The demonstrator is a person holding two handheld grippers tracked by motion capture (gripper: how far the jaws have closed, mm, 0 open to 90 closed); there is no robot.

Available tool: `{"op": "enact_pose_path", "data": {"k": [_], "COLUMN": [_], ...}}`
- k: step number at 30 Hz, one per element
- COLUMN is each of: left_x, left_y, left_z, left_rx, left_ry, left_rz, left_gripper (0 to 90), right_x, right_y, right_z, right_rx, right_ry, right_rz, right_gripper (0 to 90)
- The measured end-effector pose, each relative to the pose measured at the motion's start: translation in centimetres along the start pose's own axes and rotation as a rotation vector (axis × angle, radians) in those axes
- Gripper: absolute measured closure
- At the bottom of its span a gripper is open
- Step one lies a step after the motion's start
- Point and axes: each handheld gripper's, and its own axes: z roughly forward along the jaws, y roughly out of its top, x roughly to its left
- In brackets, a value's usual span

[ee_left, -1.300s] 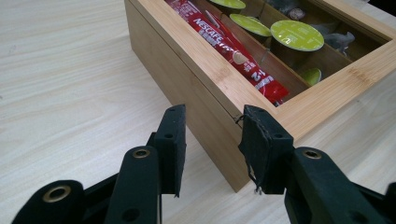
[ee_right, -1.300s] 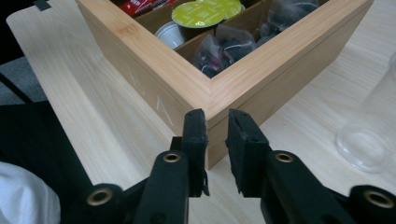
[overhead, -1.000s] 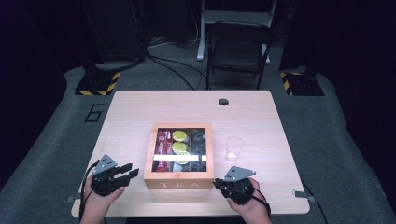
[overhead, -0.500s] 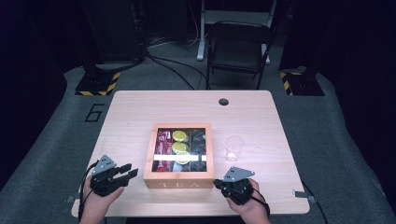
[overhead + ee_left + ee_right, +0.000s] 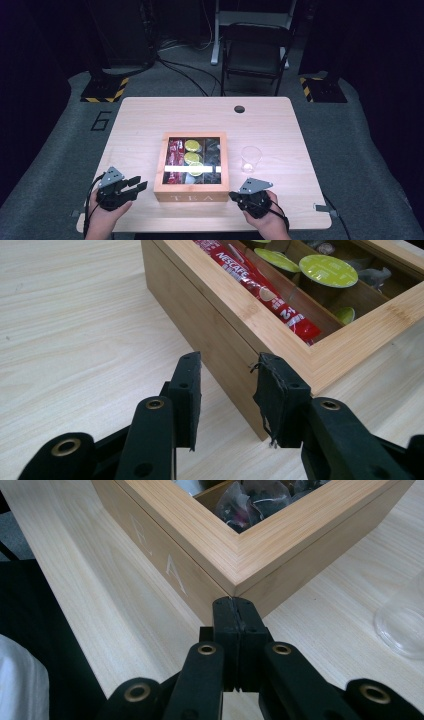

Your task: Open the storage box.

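Barely shifting since a second ago: both grippers holding at the near table [image 5: 150, 107] edge. Sitting mid-table, box [image 5: 191, 192] between them, long axis running near to far. Left gripper [image 5: 227, 385] gaping, empty, aiming at its near left corner. Right gripper [image 5: 235, 611] pinched closed on nothing, nearly touching the near right corner, so nearer.

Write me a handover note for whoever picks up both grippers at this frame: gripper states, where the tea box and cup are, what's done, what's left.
Left gripper: open, empty, at the near left corner of the wooden tea box.
Right gripper: shut, empty, tips at the box's near right corner.
Box: mid-table, glass lid closed; red sachets, green-topped pods and dark tea bags inside.
Clear cup: upright and empty, right of the box.
Done: nothing moved.
Left: probably open the lid and take something out for the cup.
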Motion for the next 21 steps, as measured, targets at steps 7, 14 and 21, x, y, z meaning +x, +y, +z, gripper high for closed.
{"op": "enact_pose_path", "data": {"k": [7, 14, 21], "left_x": [0.03, 0.05, 0.11], "left_y": [-0.15, -0.32, -0.49], "left_z": [-0.37, -0.6, -0.93], "left_rx": [-0.005, -0.008, -0.008], "left_ry": [0.014, 0.021, 0.028], "left_rz": [-0.001, -0.008, -0.012], "left_gripper": [62.2, 62.1, 62.1], "right_x": [0.13, 0.32, 0.21], "right_y": [0.12, 0.2, 0.0], "right_z": [0.01, 0.02, -0.36], "right_rx": [0.005, 0.01, 0.02], "right_ry": [-0.013, -0.015, -0.043], "right_rz": [-0.027, -0.025, -0.039], "right_gripper": [89.8, 89.9, 89.5]}}
